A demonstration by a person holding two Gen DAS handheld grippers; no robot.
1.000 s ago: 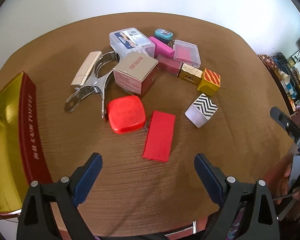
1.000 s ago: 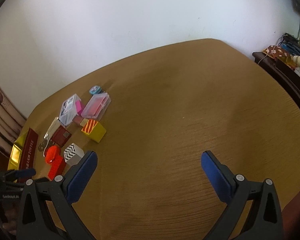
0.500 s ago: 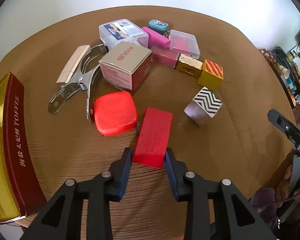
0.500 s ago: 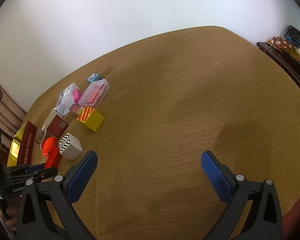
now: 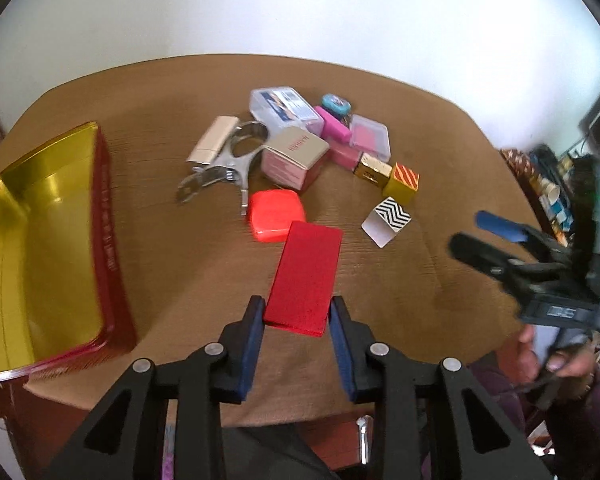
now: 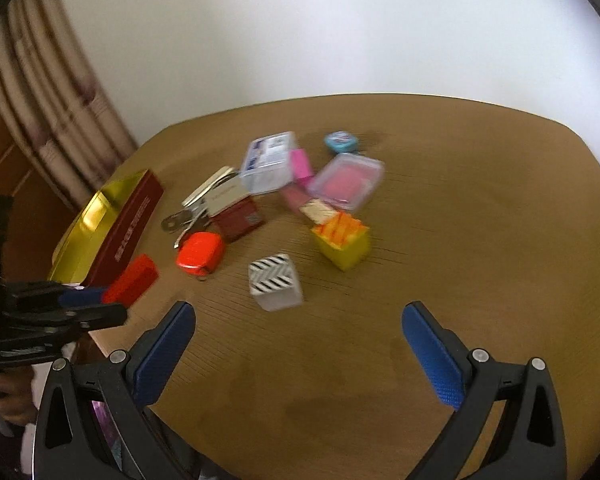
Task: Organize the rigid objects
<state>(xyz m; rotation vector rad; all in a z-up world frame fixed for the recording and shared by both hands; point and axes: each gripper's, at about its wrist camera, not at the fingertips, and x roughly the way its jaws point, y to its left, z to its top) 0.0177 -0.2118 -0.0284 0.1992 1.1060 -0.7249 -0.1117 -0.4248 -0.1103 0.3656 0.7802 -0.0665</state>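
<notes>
Now, left claw (image 5: 298, 320): clamped on the red block (image 5: 306, 276), just right of the gold tin (image 5: 40, 240).
Right claw (image 6: 298, 334): spread wide, holding nothing, over the worktop (image 6: 460, 240) well right of the tin.

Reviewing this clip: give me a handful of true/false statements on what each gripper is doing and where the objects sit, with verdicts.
1. The left gripper has its jaws shut on the red block. True.
2. The right gripper holds the zigzag cube. False: its jaws are open and empty, and the cube sits on the table ahead of them.
3. The gold tin already holds several objects. False: its visible interior is bare.
4. The red rounded case lies on the table beyond the red block. True.
5. The yellow striped cube is stacked on the zigzag cube. False: they sit apart on the table.
</notes>
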